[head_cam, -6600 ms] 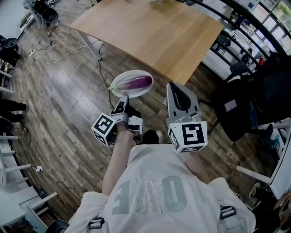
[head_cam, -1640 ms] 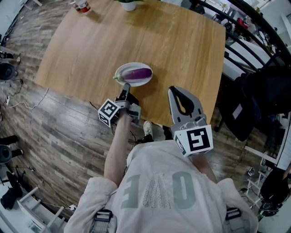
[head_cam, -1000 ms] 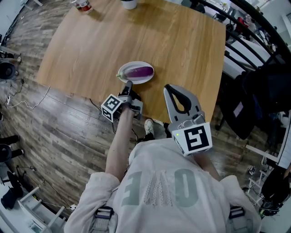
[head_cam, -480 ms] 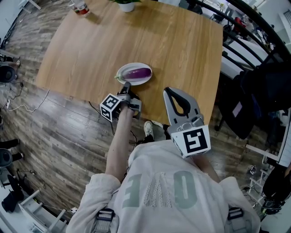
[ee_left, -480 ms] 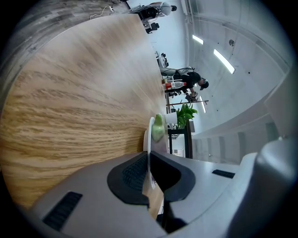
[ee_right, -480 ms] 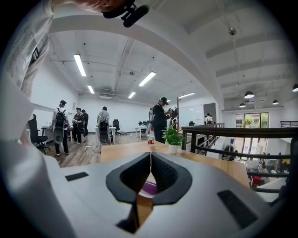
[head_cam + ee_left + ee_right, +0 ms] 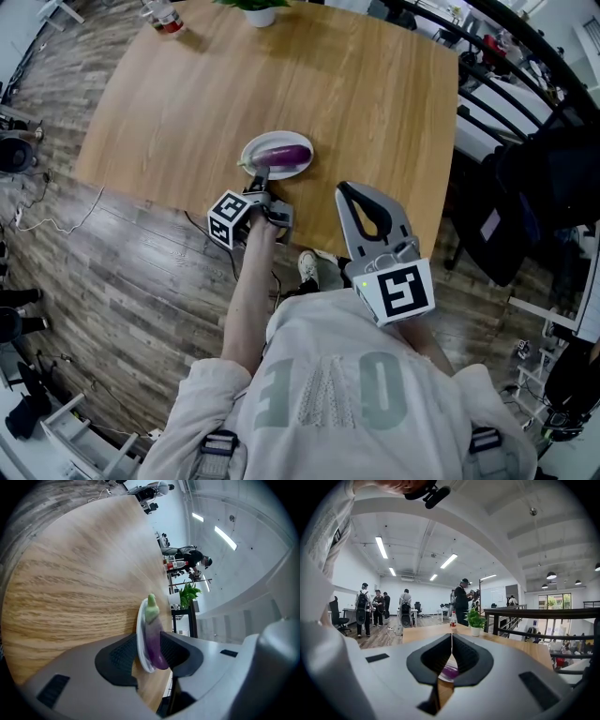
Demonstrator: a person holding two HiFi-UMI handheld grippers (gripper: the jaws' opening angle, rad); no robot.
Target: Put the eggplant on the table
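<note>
A purple eggplant (image 7: 286, 154) with a green stem lies on a white plate (image 7: 254, 149), which rests on the wooden table (image 7: 328, 84) near its front edge. My left gripper (image 7: 261, 175) is at the plate's near rim. In the left gripper view its jaws are opening, and the plate (image 7: 140, 639) and eggplant (image 7: 153, 641) show in the gap, with the pads standing off them. My right gripper (image 7: 352, 189) hovers over the table edge to the right, shut with nothing in it. In the right gripper view the eggplant (image 7: 450, 671) shows below its closed tips (image 7: 451, 644).
A potted plant (image 7: 258, 9) and a bottle (image 7: 164, 14) stand at the table's far edge. A railing and dark chairs (image 7: 525, 178) lie to the right. Cables run over the wood floor (image 7: 56, 202) at the left. Several people stand in the background (image 7: 370, 606).
The plate with the eggplant was carried from above the floor onto the table. Over the last second both grippers have barely moved.
</note>
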